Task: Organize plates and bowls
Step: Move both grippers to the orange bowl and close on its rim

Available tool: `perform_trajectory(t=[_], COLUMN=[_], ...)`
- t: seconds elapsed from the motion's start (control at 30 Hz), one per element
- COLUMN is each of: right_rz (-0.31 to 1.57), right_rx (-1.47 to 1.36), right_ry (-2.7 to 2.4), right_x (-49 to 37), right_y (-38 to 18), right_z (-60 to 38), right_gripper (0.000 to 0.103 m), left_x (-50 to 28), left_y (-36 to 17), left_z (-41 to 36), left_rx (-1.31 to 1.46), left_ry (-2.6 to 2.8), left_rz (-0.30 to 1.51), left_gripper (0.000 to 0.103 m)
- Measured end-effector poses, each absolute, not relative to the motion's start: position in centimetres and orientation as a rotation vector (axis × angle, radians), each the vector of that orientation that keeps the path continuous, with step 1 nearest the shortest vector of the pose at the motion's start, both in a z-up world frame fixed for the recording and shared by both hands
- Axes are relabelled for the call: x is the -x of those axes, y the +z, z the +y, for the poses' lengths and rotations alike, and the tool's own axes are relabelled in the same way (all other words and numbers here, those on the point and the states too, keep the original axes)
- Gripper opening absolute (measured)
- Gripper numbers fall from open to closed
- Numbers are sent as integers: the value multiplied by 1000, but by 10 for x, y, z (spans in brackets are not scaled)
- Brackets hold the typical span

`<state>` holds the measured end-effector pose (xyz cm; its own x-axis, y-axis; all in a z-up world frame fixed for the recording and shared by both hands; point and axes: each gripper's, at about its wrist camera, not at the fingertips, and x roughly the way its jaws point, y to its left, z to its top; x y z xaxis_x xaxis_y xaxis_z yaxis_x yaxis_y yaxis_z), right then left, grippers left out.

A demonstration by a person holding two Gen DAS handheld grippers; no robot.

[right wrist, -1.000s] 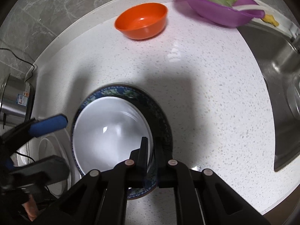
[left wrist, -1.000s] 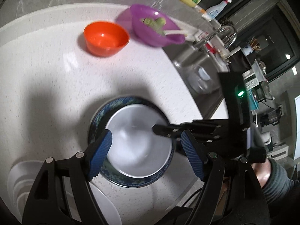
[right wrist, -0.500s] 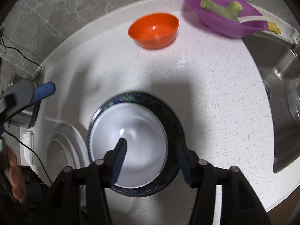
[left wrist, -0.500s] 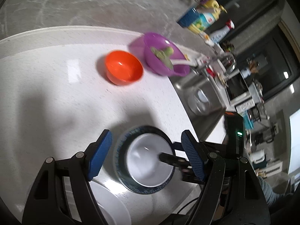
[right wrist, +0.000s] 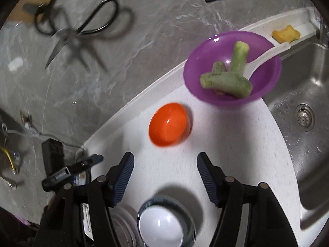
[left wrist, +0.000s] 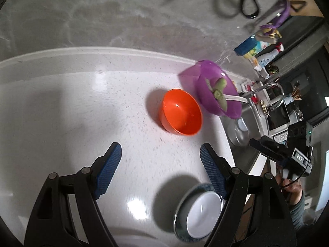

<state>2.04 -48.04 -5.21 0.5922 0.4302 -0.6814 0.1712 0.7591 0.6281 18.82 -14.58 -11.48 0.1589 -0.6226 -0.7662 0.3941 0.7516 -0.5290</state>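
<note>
My right gripper point(right wrist: 164, 177) is opening and empty above the white bowl point(right wrist: 162, 226), nested in the blue plate point(right wrist: 190, 226); my left gripper point(left wrist: 160, 170) opens emptily toward the orange bowl point(left wrist: 181, 115), likely stacking next.

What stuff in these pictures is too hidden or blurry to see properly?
- White bowl on the blue plate: partly behind a gripper finger in the left wrist view, cut by the bottom edge in the right wrist view.
- Scissors: motion-blurred in both views.
- Bottles in the left wrist view: too small and blurred to read.
</note>
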Motion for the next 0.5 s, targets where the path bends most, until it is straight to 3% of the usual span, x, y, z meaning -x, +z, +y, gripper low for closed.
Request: perform_trajectory(t=[0.5], right_rz=[1074], right_rx=[-852], right_ry=[194], right_x=[-113], right_y=[-128], right_z=[-480], right_gripper=[67], left_x=[-249], left_y=[-186], left_z=[-246], left_rx=[77], left_ry=[-739], left_rz=[1322], left_gripper=[76])
